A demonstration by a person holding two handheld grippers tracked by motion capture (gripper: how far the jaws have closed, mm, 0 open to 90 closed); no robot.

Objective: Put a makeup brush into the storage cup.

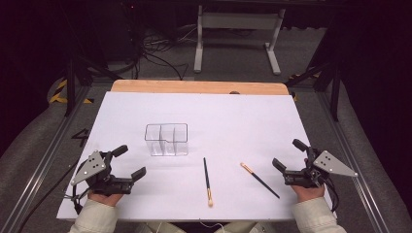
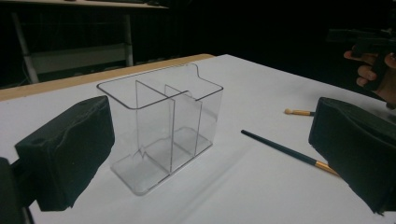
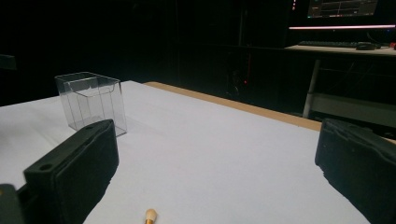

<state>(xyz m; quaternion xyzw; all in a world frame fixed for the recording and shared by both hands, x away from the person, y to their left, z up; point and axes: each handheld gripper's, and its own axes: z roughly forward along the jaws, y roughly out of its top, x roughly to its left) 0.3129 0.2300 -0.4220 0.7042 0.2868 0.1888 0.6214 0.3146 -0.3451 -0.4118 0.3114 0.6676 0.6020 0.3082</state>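
Observation:
A clear plastic organizer (image 1: 166,140) with three compartments stands upright and empty on the white table sheet (image 1: 233,121). Two thin black-handled brushes lie flat in front of it: one (image 1: 207,180) nearly straight, bristle end toward me, the other (image 1: 260,180) slanted to its right. My left gripper (image 1: 130,161) rests open at the front left, jaws toward the organizer (image 2: 163,126), nothing between them (image 2: 212,140). My right gripper (image 1: 287,154) rests open at the front right, beside the slanted brush, whose pale tip (image 3: 150,216) lies low between its jaws (image 3: 215,158).
A wooden table edge (image 1: 194,87) runs along the far side of the sheet. Beyond it stand a white metal frame (image 1: 238,29) and cables on the floor. Metal rails flank the table. Bare sheet surrounds the organizer (image 3: 91,100).

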